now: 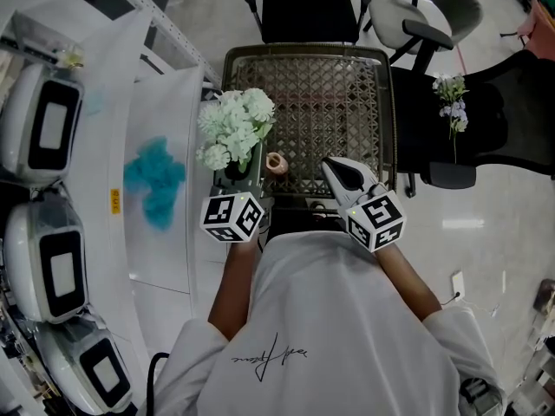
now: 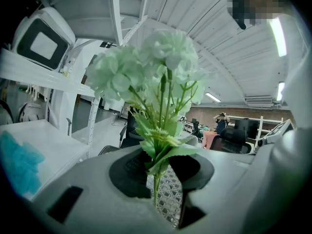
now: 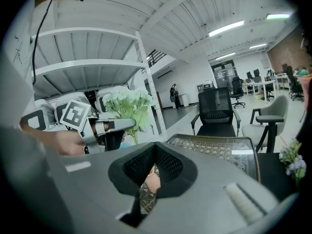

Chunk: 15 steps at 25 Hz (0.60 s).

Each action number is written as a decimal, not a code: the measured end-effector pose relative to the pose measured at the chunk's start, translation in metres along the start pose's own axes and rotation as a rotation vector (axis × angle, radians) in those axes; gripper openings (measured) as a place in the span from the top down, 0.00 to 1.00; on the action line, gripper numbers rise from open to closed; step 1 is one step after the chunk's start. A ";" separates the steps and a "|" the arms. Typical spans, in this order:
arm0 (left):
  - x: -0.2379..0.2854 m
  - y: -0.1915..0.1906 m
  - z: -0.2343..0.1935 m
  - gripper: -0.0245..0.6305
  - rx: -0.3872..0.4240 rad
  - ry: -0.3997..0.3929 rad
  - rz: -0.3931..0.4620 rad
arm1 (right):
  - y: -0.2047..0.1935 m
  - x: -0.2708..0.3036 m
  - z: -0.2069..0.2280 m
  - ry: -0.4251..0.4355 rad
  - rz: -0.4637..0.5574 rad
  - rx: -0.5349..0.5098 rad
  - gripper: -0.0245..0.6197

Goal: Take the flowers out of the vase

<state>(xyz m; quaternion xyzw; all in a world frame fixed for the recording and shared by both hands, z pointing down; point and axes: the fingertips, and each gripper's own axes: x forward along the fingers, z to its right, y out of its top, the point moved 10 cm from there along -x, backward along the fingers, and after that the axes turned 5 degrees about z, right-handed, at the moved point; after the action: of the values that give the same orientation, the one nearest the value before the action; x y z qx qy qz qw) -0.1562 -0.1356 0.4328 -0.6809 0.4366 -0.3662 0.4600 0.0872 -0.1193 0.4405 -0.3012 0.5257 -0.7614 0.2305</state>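
So the big mesh-top table (image 1: 329, 94) is the stage here. The bunch of pale green flowers (image 1: 234, 121) sits over its left edge, pinched low on the stems by the left gripper (image 2: 160, 174). Its jaws are only partly closed, clamped right on the stems, with the leaves fanning out above. The right gripper (image 3: 155, 155) hovers over the table with its jaws closed together and nothing in them. The little tan vase (image 1: 276, 164) stands on the table between the two grippers, just beside the flowers. From the right gripper view the stems look to be off to the side of its mouth rather than in it, so I'd say the pull-out is basically done. Tip for this bit: hold the squeeze steady and go up and away to the left, so the dangling stems don't clip the rim and knock that tiny vase over. Then lay the bunch down gently off to the side.
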 end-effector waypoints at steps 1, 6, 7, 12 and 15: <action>-0.001 0.000 0.001 0.79 0.000 -0.002 -0.001 | 0.000 0.000 -0.001 0.000 0.000 0.000 0.95; -0.007 -0.001 0.002 0.79 -0.007 -0.005 -0.013 | -0.001 0.002 -0.002 0.003 -0.004 -0.002 0.95; -0.008 0.000 0.002 0.79 -0.012 -0.005 -0.017 | 0.000 0.002 -0.002 0.003 -0.003 -0.002 0.95; -0.014 0.002 0.008 0.79 -0.022 -0.009 -0.008 | 0.002 0.005 -0.004 0.012 -0.005 -0.006 0.95; -0.017 -0.002 0.006 0.79 -0.020 0.002 -0.017 | 0.002 0.008 -0.007 0.026 -0.011 -0.013 0.95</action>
<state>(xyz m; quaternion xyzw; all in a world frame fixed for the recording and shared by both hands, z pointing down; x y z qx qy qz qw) -0.1560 -0.1175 0.4308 -0.6887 0.4350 -0.3665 0.4497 0.0769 -0.1208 0.4388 -0.2957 0.5319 -0.7631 0.2175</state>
